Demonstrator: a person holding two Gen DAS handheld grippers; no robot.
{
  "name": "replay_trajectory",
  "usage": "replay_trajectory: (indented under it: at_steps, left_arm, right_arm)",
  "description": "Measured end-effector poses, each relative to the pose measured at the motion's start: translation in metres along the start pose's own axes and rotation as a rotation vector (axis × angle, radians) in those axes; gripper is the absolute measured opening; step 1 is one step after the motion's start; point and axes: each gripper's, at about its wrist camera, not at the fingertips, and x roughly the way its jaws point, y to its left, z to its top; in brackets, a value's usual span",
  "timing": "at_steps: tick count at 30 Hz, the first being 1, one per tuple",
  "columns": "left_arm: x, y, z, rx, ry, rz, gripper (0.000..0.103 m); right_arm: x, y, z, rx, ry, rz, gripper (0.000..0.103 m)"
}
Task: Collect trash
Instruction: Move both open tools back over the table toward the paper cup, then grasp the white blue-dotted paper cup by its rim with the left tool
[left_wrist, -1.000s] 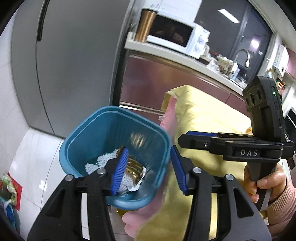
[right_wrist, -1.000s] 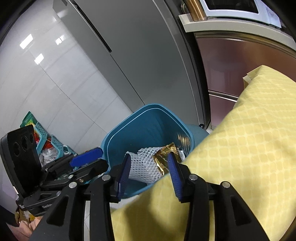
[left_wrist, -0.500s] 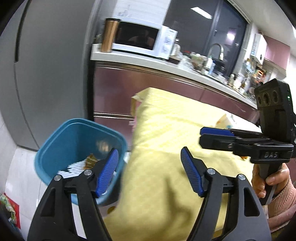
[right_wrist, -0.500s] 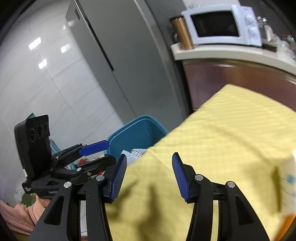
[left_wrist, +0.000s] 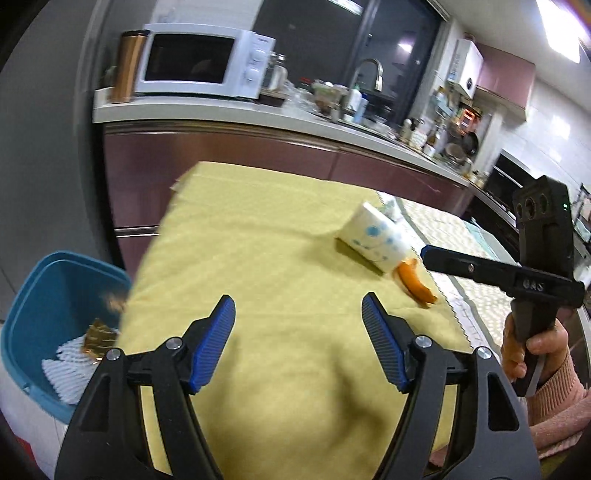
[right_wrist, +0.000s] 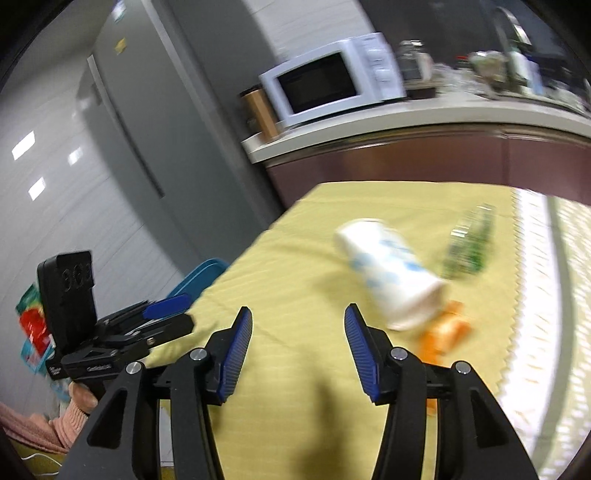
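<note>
White lettering reading roughly "DAS" is showing on the right gripper (left_wrist: 424, 253) body. Both grippers are hovering over the yellow tablecloth (left_wrist: 280, 280), jaws apart with nothing between them; the left gripper (left_wrist: 297, 343) has just been widening, as has the right. A blue trash bin (left_wrist: 33, 317) is sitting below and left of the left gripper, off the table edge, holding white foam netting (left_wrist: 62, 369) and a gold wrapper (left_wrist: 98, 334). Ahead and right, a white paper cup with blue dots (left_wrist: 375, 240) is lying on its side, touching an orange peel (left_wrist: 415, 286). A blurred green wrapper (right_wrist: 469, 243) is lying just beyond the cup. Open cloth is spreading ahead of both grippers.
</note>
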Motion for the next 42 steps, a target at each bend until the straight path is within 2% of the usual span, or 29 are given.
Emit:
replay_trajectory:
  at_steps: [10, 15, 19, 24, 31, 33, 35, 36, 37, 40, 42]
  left_arm:
    - [0.037, -0.042, 0.014, 0.052, 0.049, -0.064, 0.070]
    - [0.051, -0.056, 0.020, 0.076, 0.063, -0.074, 0.070]
    - [0.062, -0.064, 0.028, 0.091, 0.065, -0.062, 0.070]
    - [0.083, -0.060, 0.054, 0.074, 0.056, -0.060, 0.070]
    - [0.119, -0.064, 0.086, 0.085, 0.077, -0.119, 0.068]
    - [0.130, -0.069, 0.091, 0.102, 0.087, -0.147, 0.064]
    - [0.139, -0.075, 0.093, 0.128, 0.104, -0.179, 0.054]
    - [0.141, -0.078, 0.093, 0.138, 0.109, -0.181, 0.049]
    - [0.142, -0.082, 0.091, 0.149, 0.114, -0.192, 0.037]
    - [0.133, -0.094, 0.080, 0.185, 0.108, -0.219, 0.021]
    - [0.125, -0.101, 0.071, 0.212, 0.103, -0.230, 0.018]
  right_arm:
    - [-0.013, -0.055, -0.003, 0.114, -0.048, -0.073, 0.050]
    - [-0.015, -0.075, -0.002, 0.158, -0.057, -0.075, 0.050]
    - [-0.007, -0.078, -0.007, 0.155, -0.024, -0.063, 0.050]
    - [0.006, -0.077, -0.016, 0.142, 0.032, -0.047, 0.050]
    - [0.011, -0.073, -0.022, 0.117, 0.070, -0.048, 0.050]
    - [0.008, -0.076, -0.023, 0.125, 0.066, -0.049, 0.050]
    - [0.006, -0.080, -0.024, 0.136, 0.065, -0.050, 0.050]
    - [0.006, -0.080, -0.023, 0.138, 0.065, -0.051, 0.050]
    - [0.006, -0.081, -0.023, 0.140, 0.065, -0.053, 0.050]
    - [0.005, -0.084, -0.022, 0.150, 0.063, -0.061, 0.050]
    - [0.003, -0.087, -0.022, 0.158, 0.060, -0.066, 0.050]
